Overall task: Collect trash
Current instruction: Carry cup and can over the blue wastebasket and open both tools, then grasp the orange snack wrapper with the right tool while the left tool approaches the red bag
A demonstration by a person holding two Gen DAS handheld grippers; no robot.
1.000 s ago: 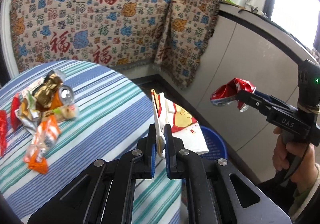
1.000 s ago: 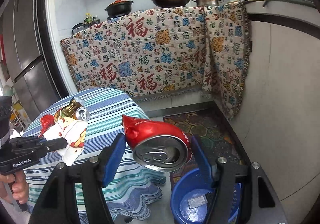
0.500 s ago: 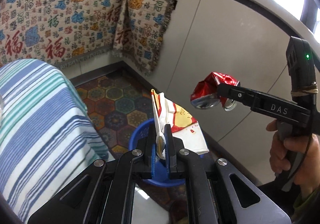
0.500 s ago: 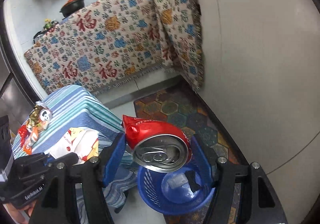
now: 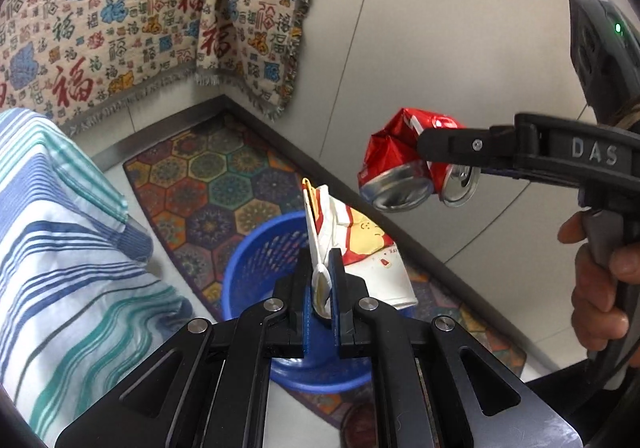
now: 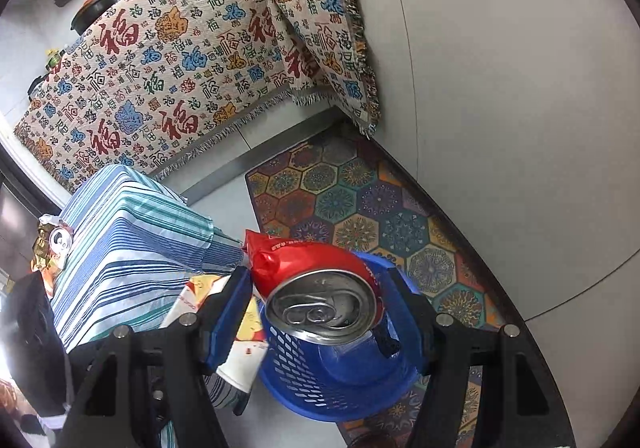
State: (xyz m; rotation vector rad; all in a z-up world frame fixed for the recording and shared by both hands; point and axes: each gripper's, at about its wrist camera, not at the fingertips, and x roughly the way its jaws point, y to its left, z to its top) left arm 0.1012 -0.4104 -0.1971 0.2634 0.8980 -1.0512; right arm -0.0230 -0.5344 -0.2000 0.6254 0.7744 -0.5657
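Note:
My left gripper point(image 5: 320, 266) is shut on a flattened white, red and yellow paper carton point(image 5: 362, 244), which hangs over the blue mesh basket point(image 5: 256, 260) on the floor. To its right, my right gripper point(image 5: 434, 167) is shut on a crushed red soda can point(image 5: 394, 163), higher than the carton. In the right wrist view the can point(image 6: 316, 280) sits between the blue pads of the right gripper point(image 6: 320, 300), directly above the basket point(image 6: 304, 376). The carton point(image 6: 244, 328) shows at the basket's left rim.
A table under a blue and green striped cloth point(image 6: 132, 248) stands left of the basket, with more wrappers and a can point(image 6: 58, 242) on its far side. A hexagon-patterned mat point(image 6: 360, 207) lies under the basket. Grey cabinet fronts point(image 5: 420, 47) run along the right.
Both grippers swung from above the table's edge toward the right and down, now tilted over the blue basket. The table trash has left the left wrist view. Both grips are unchanged.

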